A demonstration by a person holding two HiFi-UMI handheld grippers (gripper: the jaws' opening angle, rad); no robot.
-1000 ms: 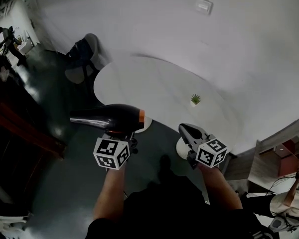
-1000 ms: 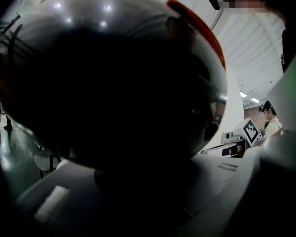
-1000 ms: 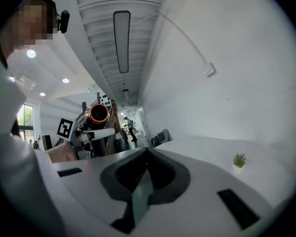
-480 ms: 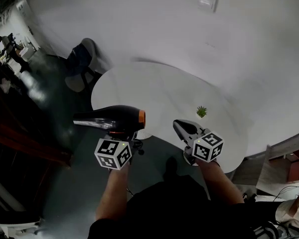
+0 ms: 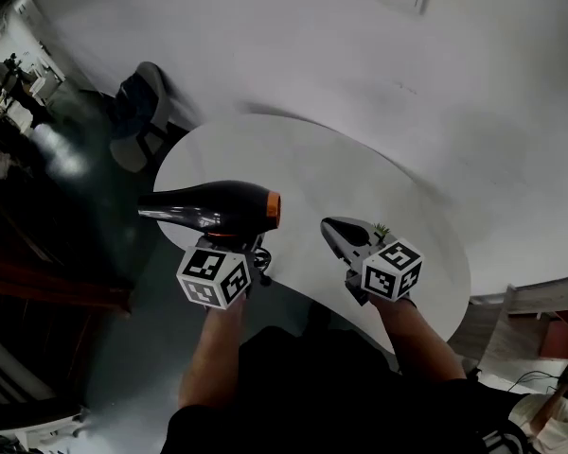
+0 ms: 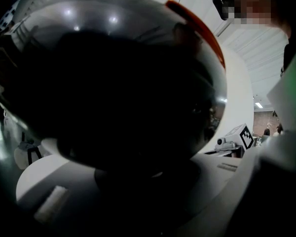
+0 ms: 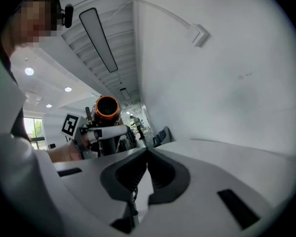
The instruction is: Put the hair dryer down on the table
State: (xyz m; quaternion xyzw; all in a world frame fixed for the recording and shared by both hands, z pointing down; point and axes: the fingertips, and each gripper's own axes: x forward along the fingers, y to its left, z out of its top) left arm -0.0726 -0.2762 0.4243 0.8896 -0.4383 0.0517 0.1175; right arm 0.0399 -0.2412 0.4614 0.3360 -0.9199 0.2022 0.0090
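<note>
**Dryer carried up to the table edge, still clamped**

The left gripper [image 5: 237, 247] is clenched on the handle of the hair dryer [image 5: 208, 211]. In the left gripper view the glossy black body fills nearly everything above the jaws, and the dark handle drops down between them. The dryer lies level, nozzle pointing to the person's left and orange ring [image 5: 274, 208] toward the middle. It is carried in the air, not resting on anything.

The right gripper [image 7: 147, 152] is clamped shut on nothing, its two dark pads meeting at the tips. It is held out beside the left one, and from its own view it looks across at the dryer's orange end.

What has changed over the last second is the ground underneath. A second ago the dryer hung over dark floor, short of the white round table [image 5: 303, 164]. Now its orange end overlaps the near-left rim, though the nozzle half is still over the floor. The right gripper has come in over the tabletop too, so the small plant [image 5: 381, 227], which stood well beyond it before, now peeks out just behind it.

I judge the approach nearly done, with the put-down itself not yet begun. The dryer probably needs to go further in over the surface before lowering. Setting it down this close to the edge risks the body rolling or tipping off once the jaws let go.
</note>
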